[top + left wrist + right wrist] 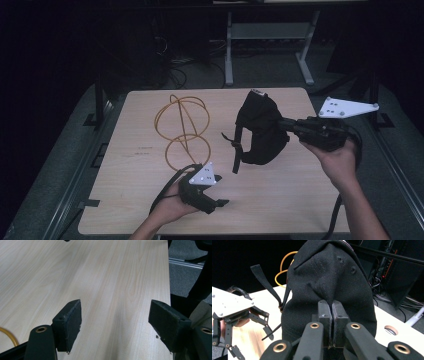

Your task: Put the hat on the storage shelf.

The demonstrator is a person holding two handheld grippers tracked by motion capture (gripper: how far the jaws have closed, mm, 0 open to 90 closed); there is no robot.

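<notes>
A black cap (260,130) is lifted above the middle right of the wooden table (280,200), its strap (236,150) dangling down. My right gripper (286,125) comes in from the right and is shut on the cap's fabric. In the right gripper view a fold of the cap (329,277) is pinched where the jaws meet at the right gripper (331,307). My left gripper (220,190) is near the table's front edge, open, with nothing in it. Its pads (68,325) stand wide apart over bare wood. An orange cable (182,127) lies in loops at the back left.
The left gripper (249,322) sits low left in the right gripper view, beside the hanging strap (265,282). The table's right edge (168,277) runs close to the left gripper. A white desk frame (265,45) and floor cables stand behind the table.
</notes>
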